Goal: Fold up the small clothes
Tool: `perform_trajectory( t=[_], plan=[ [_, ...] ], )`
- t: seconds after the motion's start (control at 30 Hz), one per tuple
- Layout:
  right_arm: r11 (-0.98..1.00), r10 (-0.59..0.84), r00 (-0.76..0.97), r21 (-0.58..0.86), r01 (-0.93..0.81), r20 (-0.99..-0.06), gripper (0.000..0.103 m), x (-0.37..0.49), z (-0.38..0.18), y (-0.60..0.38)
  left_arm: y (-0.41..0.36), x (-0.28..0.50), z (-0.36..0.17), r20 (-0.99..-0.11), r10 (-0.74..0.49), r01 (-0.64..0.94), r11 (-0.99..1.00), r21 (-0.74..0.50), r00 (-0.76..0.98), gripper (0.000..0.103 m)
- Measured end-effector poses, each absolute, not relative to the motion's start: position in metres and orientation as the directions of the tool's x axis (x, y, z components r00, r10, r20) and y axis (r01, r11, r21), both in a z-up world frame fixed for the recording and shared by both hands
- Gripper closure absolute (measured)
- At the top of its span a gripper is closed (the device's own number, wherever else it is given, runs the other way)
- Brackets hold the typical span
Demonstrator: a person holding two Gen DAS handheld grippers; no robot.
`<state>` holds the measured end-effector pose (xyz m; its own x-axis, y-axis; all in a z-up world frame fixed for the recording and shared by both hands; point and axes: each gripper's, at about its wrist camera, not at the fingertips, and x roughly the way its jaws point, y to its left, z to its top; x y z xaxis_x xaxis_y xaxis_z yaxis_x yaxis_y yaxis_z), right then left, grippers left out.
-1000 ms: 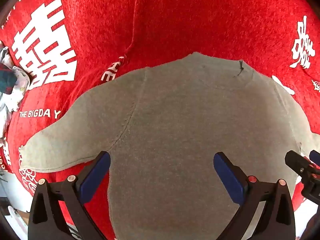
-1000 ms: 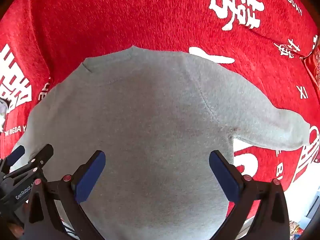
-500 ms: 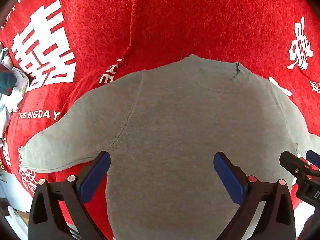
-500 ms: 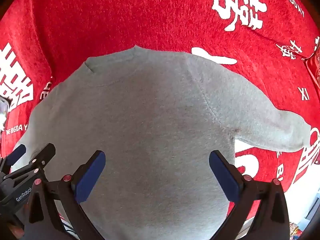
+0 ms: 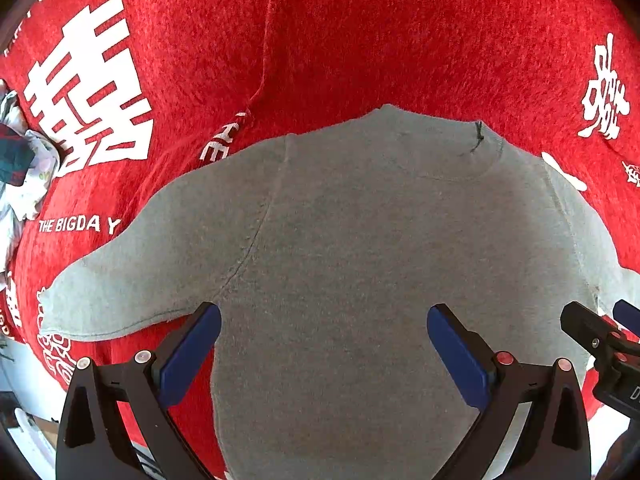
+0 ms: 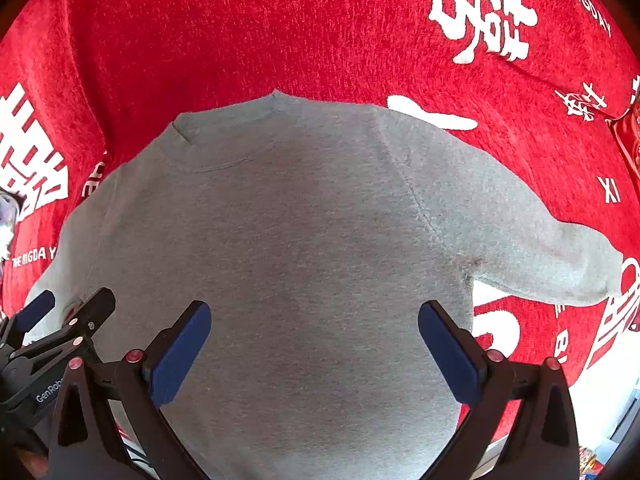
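Surface: red cover (image 5: 360,40) with white printed characters and lettering, a small heap of other clothes (image 5: 20,160) at its left edge. Item: grey sweatshirt (image 5: 360,260), spread flat, collar (image 5: 440,148) far, hem near, long axis running straight away from both tools, one sleeve (image 5: 132,280) out to each side. Left gripper (image 5: 324,344) and right gripper (image 6: 314,340), both spread wide and holding nothing, hover side by side over the lower body; each likely serves its own sleeve.

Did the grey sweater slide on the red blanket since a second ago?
No. The grey sweater looks unmoved: its left sleeve ends just below the "THE BIGDAY" print on the red blanket, as before.
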<state>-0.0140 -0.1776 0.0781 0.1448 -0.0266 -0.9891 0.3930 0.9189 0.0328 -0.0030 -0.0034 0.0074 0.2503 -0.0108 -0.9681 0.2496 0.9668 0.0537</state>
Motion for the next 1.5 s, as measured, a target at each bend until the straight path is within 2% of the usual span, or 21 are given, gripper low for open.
perform_trajectory(
  t=[1.5],
  plan=[
    [0.929, -0.03, 0.157, 0.03, 0.368, -0.987, 0.0, -0.005, 0.072, -0.165, -0.002, -0.006, 0.002, -0.972, 0.001, 0.242, 0.968, 0.059, 0.234, 0.0]
  ],
)
